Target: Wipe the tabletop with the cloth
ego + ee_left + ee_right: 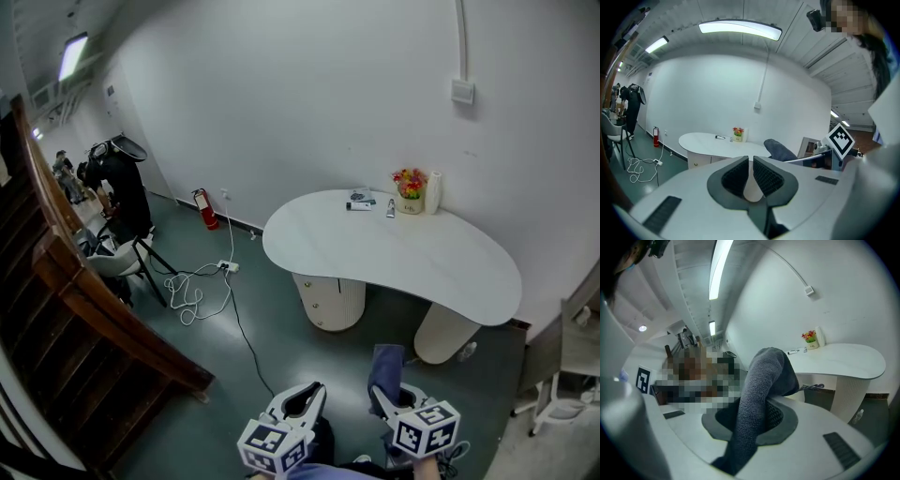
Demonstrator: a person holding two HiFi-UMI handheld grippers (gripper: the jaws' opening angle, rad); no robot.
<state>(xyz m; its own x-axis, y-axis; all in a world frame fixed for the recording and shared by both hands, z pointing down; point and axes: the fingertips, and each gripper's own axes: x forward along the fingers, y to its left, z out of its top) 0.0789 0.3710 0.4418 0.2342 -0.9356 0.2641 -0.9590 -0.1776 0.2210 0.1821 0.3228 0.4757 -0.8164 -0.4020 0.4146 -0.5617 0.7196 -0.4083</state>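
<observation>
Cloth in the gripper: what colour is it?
The cloth is dark blue-grey; right gripper view shows it best.

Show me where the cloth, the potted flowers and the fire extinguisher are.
cloth (757, 399), right gripper view, on its grey knit middle.
potted flowers (409, 192), head view, where blooms meet pot.
fire extinguisher (205, 210), head view, on its red body.

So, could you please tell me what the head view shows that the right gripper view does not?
Only the head view shows the red fire extinguisher by the wall, the white cable on the floor and the wooden railing. Only the right gripper view shows the ceiling light and the grey cloth clamped between the jaws. Both show the white table, the flower pot on it, the cloth and the right gripper.
</observation>
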